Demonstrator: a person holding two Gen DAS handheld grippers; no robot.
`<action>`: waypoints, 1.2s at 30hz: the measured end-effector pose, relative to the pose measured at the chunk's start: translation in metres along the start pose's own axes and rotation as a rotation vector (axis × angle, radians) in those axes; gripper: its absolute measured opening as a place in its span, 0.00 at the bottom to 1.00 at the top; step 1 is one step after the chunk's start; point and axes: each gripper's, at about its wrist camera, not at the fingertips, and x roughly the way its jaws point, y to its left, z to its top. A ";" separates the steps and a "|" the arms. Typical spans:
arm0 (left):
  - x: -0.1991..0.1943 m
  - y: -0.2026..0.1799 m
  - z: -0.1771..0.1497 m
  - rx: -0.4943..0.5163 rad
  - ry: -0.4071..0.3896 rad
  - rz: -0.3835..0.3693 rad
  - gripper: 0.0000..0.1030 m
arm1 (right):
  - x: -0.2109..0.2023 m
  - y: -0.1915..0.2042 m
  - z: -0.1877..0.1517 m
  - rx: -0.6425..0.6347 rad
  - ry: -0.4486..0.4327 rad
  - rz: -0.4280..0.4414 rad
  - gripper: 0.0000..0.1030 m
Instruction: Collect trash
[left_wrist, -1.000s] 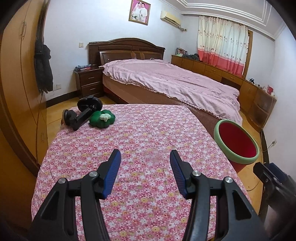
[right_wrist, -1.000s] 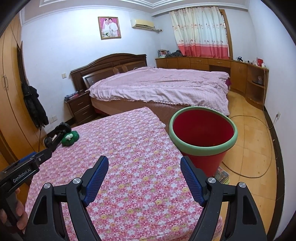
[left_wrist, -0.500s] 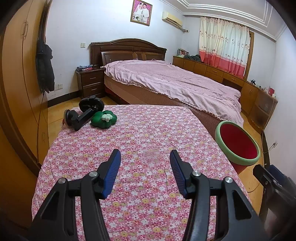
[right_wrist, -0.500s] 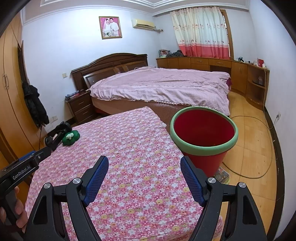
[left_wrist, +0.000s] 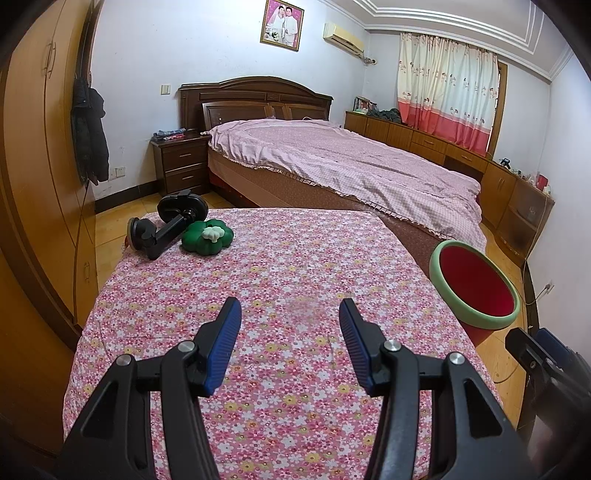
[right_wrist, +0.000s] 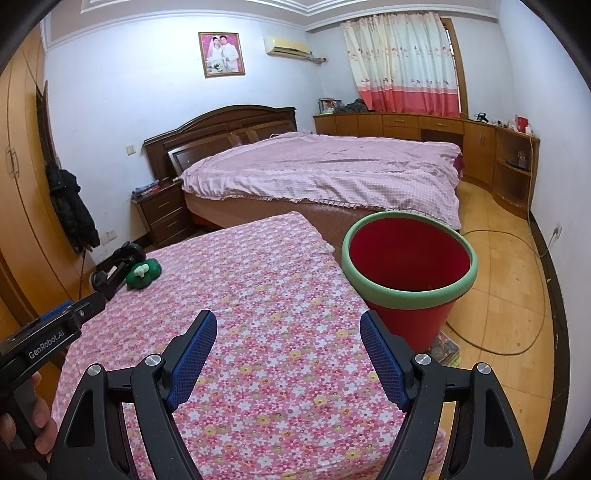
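A table with a pink flowered cloth (left_wrist: 288, 266) (right_wrist: 258, 295) fills the foreground. At its far left corner lie a green clover-shaped object with a white top (left_wrist: 207, 236) (right_wrist: 143, 274) and a black suction-cup holder (left_wrist: 166, 225) (right_wrist: 116, 267), touching each other. A red bin with a green rim (left_wrist: 476, 291) (right_wrist: 408, 273) stands on the floor by the table's right side. My left gripper (left_wrist: 290, 314) hovers open over the near part of the cloth, nothing between its blue pads. My right gripper (right_wrist: 288, 328) is open wider, over the table's right edge, left of the bin.
A bed with a pink cover (left_wrist: 351, 166) stands beyond the table, a dark nightstand (left_wrist: 181, 166) to its left. A wooden wardrobe (left_wrist: 37, 166) with a black coat lines the left wall. A cable (right_wrist: 517, 295) lies on the floor at right. A hand (right_wrist: 22, 432) holds the left gripper.
Both views have shifted very slightly; the grippers keep the same openings and nothing on the table has moved.
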 end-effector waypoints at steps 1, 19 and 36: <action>0.000 0.000 0.000 -0.001 0.001 0.000 0.53 | 0.000 0.000 0.000 0.001 0.001 0.000 0.78; 0.002 0.001 -0.001 -0.009 0.009 0.006 0.53 | 0.005 0.001 -0.002 0.001 0.022 0.011 0.78; 0.002 0.000 -0.002 -0.007 0.009 0.007 0.53 | 0.006 0.001 -0.002 -0.001 0.022 0.012 0.78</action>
